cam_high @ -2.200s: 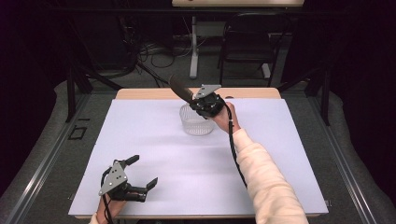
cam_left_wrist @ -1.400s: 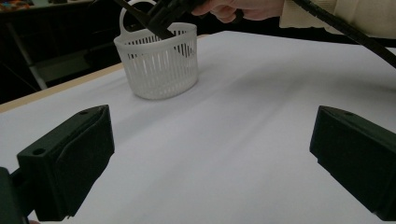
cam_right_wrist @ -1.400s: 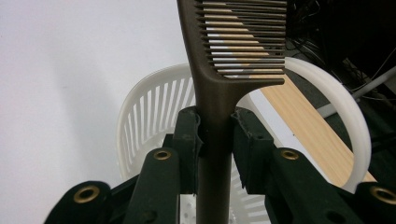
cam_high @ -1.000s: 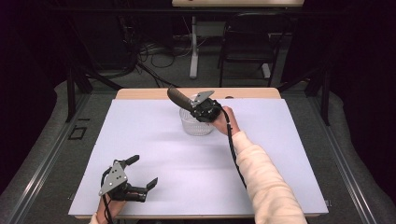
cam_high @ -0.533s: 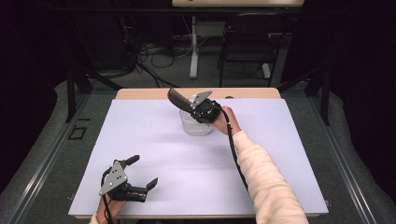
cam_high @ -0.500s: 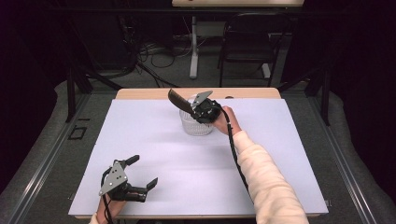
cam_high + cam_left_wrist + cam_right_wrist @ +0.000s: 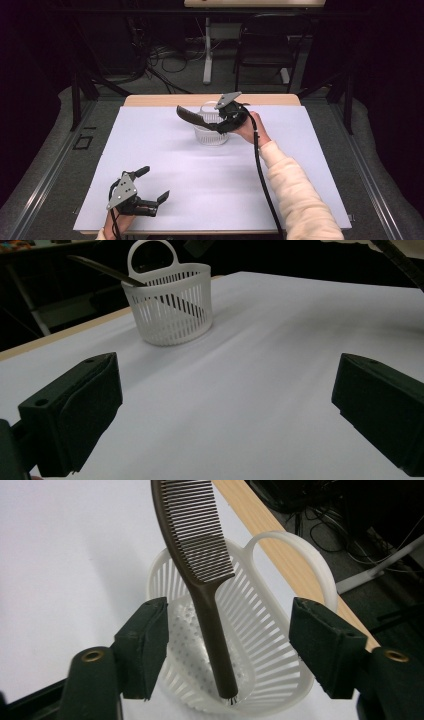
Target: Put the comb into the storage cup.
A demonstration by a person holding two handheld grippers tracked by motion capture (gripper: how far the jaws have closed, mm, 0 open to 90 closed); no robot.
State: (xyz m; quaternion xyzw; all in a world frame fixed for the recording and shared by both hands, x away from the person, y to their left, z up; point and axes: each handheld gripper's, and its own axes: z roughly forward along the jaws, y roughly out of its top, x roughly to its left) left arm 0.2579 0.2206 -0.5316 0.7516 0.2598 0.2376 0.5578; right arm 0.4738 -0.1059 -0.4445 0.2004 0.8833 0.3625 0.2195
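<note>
Your right gripper (image 7: pixel 227 645) has its jaws released around the brown comb (image 7: pixel 200 560) leaning in the white basket (image 7: pixel 270 670); your left gripper (image 7: pixel 225 410) is released too.

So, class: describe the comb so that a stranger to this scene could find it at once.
Look to the far edge of the white table, where a white slatted basket stands. The brown comb leans in it, handle end down on the basket floor, teeth sticking out above the rim. It is the one dark, toothed thing there.

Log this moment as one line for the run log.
right gripper: open, over white basket | comb: released, handle in basket, leaning on rim | left gripper: open, idle near table edge
</note>
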